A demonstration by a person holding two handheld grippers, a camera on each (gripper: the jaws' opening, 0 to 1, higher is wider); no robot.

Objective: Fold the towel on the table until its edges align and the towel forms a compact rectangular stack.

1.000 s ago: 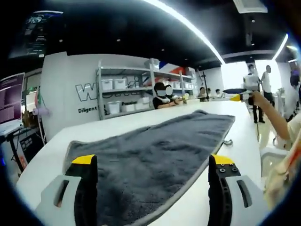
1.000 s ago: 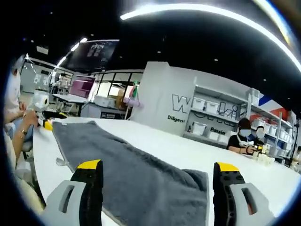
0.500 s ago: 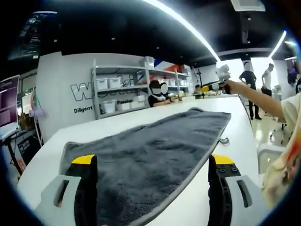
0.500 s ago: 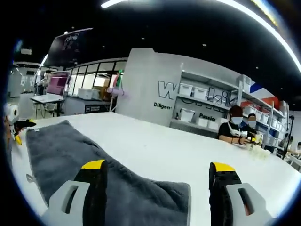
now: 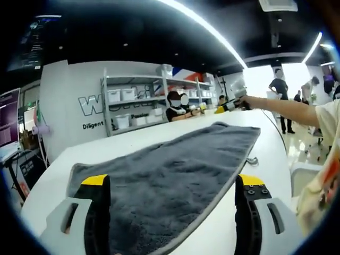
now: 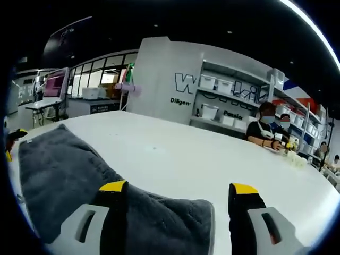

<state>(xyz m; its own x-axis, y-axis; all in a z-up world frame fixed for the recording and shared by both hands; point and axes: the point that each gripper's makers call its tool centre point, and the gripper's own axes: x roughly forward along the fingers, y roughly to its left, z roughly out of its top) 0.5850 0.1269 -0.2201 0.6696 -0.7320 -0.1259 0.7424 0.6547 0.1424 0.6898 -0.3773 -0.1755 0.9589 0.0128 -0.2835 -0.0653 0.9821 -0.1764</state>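
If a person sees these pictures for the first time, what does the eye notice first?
First comes the dark grey towel, spread flat and long across the white table, not yet folded. Next, the yellow-tipped jaws of the left gripper and right gripper, open above opposite ends of it. Behind, a grey wall with large letters and shelves of white bins.

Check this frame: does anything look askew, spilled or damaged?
Nothing stands out. The grey towel lies spread flat and unfolded on the white table; both the left gripper and right gripper are open above it.
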